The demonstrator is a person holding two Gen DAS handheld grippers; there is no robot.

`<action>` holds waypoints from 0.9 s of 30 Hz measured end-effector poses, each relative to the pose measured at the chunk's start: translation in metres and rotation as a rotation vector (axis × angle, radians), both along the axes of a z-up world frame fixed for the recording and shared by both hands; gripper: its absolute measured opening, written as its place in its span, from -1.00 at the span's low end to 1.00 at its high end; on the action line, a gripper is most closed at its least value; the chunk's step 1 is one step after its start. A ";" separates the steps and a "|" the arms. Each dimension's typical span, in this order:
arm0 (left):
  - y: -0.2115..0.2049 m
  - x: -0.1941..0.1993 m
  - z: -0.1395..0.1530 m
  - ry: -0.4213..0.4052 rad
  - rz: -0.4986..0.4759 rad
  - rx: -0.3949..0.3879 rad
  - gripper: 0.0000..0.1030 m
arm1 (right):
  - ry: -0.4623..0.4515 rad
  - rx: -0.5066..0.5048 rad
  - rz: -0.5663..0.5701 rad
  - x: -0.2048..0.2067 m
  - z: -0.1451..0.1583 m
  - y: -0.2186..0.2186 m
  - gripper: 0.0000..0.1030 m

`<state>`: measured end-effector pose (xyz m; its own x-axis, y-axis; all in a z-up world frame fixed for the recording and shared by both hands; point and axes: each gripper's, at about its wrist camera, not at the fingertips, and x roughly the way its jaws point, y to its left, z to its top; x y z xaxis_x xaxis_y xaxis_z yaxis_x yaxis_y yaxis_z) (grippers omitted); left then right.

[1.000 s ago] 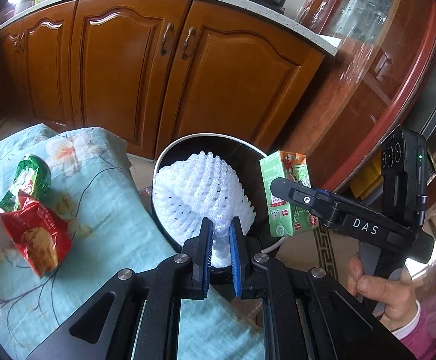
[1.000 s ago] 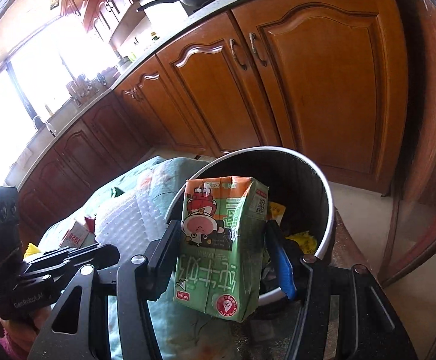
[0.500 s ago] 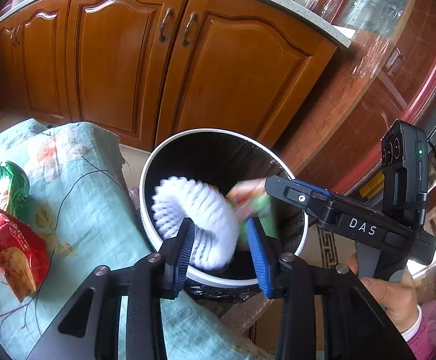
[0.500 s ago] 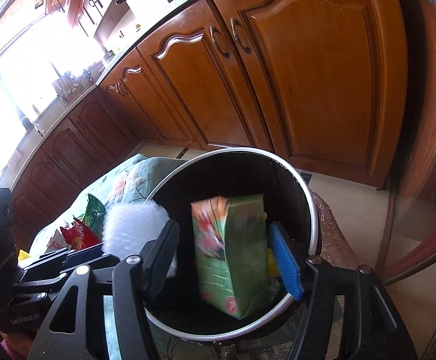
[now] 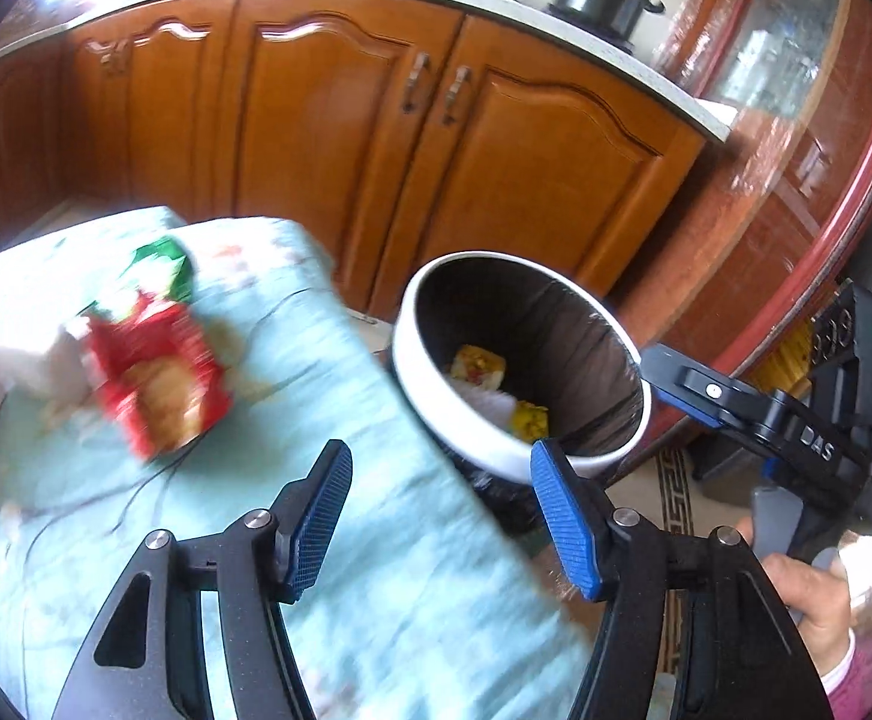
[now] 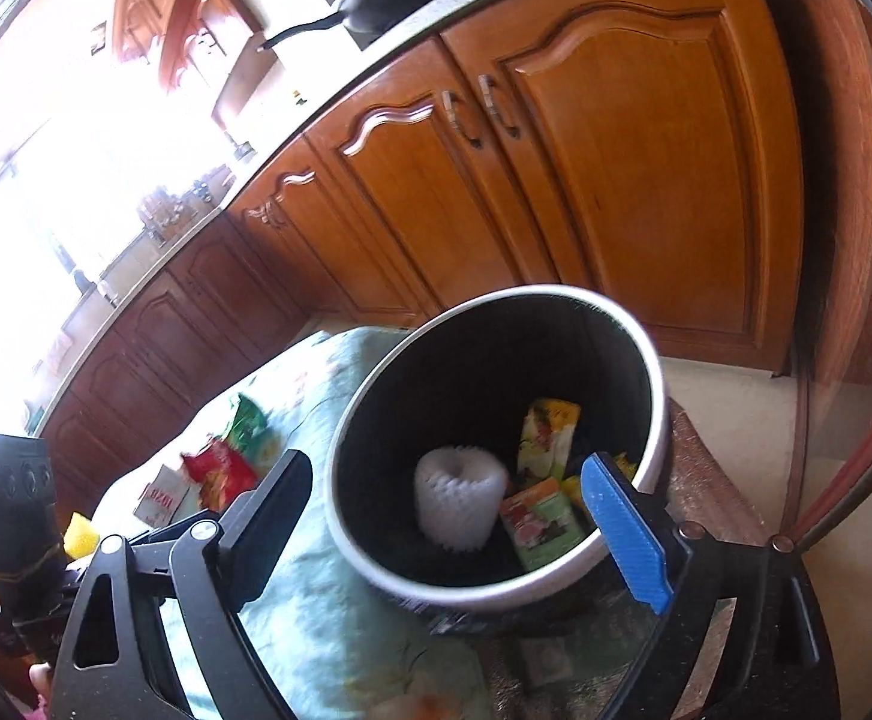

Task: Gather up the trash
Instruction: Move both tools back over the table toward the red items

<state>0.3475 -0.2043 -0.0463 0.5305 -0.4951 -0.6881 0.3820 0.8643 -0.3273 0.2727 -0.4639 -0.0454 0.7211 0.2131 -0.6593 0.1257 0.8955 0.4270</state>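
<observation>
The white-rimmed trash bin (image 5: 514,459) with its black liner stands beside the cloth-covered table. Down inside it lie a white foam net (image 6: 459,501) and a green drink carton (image 6: 541,525) among yellow wrappers. My right gripper (image 6: 445,468) hovers over the bin (image 6: 496,600); its jaws are opening wide and nothing is between them. My left gripper (image 5: 439,462) is above the table's edge next to the bin; its jaws are opening too, with nothing in them. A red snack bag (image 5: 154,372) and a green bag (image 5: 160,264) lie on the cloth, blurred.
A pale green floral cloth (image 5: 376,570) covers the table. A white box (image 6: 160,498) and a yellow sponge (image 6: 79,534) lie near the red bag (image 6: 220,471). Wooden cabinets (image 5: 496,168) stand behind the bin. A person's hand (image 5: 808,594) holds the right tool.
Both grippers have opened. The foam net and the green carton dropped out of them into the bin. The left gripper's view swung left, over the table.
</observation>
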 end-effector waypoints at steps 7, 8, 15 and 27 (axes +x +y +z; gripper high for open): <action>0.064 -0.034 -0.003 0.006 0.124 -0.020 0.19 | -0.016 0.002 0.097 -0.012 0.000 0.058 0.82; 0.074 -0.038 -0.004 0.008 0.143 -0.023 0.19 | -0.017 0.000 0.120 -0.013 -0.002 0.068 0.82; 0.131 -0.062 -0.009 0.028 0.251 -0.015 0.19 | 0.027 -0.023 0.231 -0.005 -0.016 0.121 0.82; 0.190 -0.073 -0.002 0.018 0.356 0.002 0.19 | 0.050 -0.052 0.328 0.016 -0.024 0.181 0.82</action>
<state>0.2747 -0.0147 -0.0486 0.6573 -0.2801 -0.6996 0.0510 0.9428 -0.3295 0.2887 -0.2831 -0.0693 0.5860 0.3941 -0.7080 -0.1535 0.9119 0.3806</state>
